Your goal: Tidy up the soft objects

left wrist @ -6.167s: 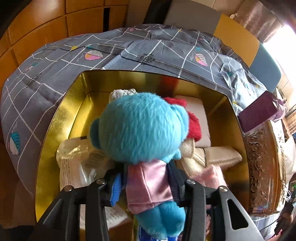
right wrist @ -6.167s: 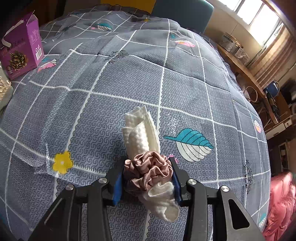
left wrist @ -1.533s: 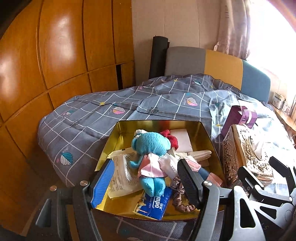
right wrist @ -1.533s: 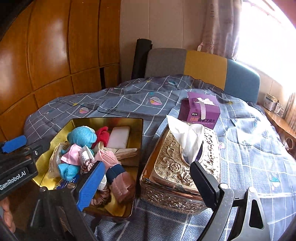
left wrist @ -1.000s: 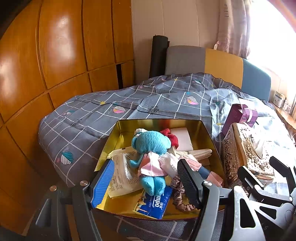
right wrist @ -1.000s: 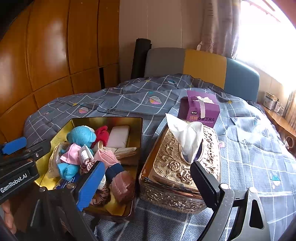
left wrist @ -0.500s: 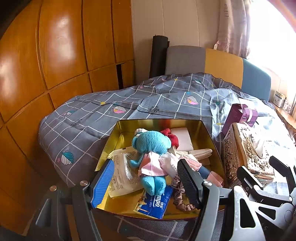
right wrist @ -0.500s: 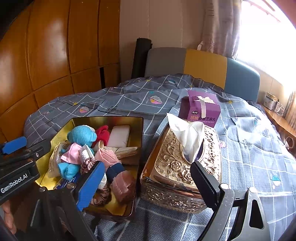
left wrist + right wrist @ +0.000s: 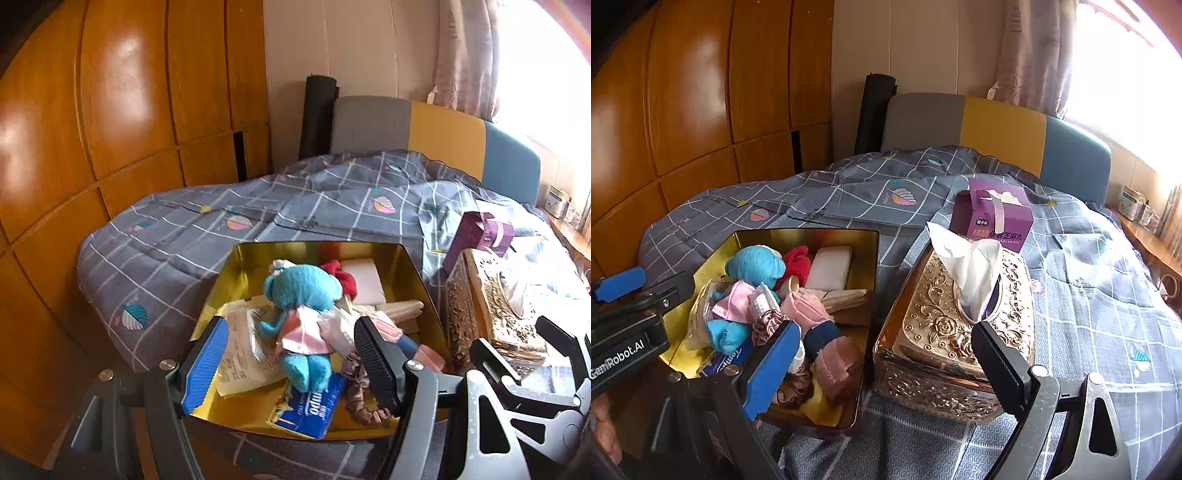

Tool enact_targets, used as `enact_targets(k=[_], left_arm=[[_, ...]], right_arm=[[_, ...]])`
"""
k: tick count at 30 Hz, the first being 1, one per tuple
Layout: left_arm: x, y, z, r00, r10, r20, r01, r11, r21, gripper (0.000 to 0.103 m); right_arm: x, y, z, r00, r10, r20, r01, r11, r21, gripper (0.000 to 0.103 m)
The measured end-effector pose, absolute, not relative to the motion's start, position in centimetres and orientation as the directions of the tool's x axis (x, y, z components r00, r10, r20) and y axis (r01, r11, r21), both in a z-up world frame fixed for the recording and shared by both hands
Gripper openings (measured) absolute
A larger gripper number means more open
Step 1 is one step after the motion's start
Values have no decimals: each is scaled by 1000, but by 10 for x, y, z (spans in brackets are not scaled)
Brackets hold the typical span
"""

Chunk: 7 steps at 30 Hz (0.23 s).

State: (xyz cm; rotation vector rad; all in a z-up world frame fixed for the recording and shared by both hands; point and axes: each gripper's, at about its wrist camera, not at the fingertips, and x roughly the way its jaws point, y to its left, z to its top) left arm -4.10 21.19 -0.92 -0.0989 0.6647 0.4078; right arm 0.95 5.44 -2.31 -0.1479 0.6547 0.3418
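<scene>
- Left wrist view: a gold-lined rectangular metal tin (image 9: 236, 258) sits on a bed covered by a grey quilt with white grid lines and leaf prints (image 9: 166, 251).
- The tin is crowded: a blue plush bear in a pink shirt (image 9: 299, 295) lies face down on top, with a red plush piece (image 9: 341, 273) and a white rectangular pad (image 9: 362, 280) behind its head.
- A clear plastic packet with printed text (image 9: 243, 347) lies left of the bear, a blue tissue packet (image 9: 310, 410) under its legs, and a brown satin scrunchie (image 9: 362, 391) to the right.
- Just beside the tin's right wall stands an ornate golden embossed tissue box (image 9: 960, 325) with a white tissue (image 9: 971, 269) sticking up from its slot; behind that sits a purple cardboard carton (image 9: 991, 219).
- Orange wooden wardrobe panels (image 9: 110, 110) fill the left, and a grey, yellow and teal headboard (image 9: 997, 133) closes off the far end of the bed.
- The left gripper (image 9: 291, 362) hangs near the tin's front edge, angled downward, its jaws spread wide with nothing clamped; the bear lies beyond them.
- The right gripper (image 9: 886, 358) is also spread and empty, angled down, straddling the gap between tin and tissue box.
- In the right wrist view the left gripper's body shows at the left edge, with part of a hand (image 9: 605, 432) below it.
</scene>
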Motion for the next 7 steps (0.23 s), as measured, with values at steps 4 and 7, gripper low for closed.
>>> enact_targets(k=[4, 7], left_arm=[[-43, 212, -7, 720, 346, -601, -406, 913, 40, 71], [-43, 215, -7, 716, 339, -611, -407, 913, 29, 71]], right_arm=[[9, 54, -22, 744, 263, -614, -356, 934, -31, 94], [6, 48, -17, 762, 266, -590, -345, 938, -23, 94]])
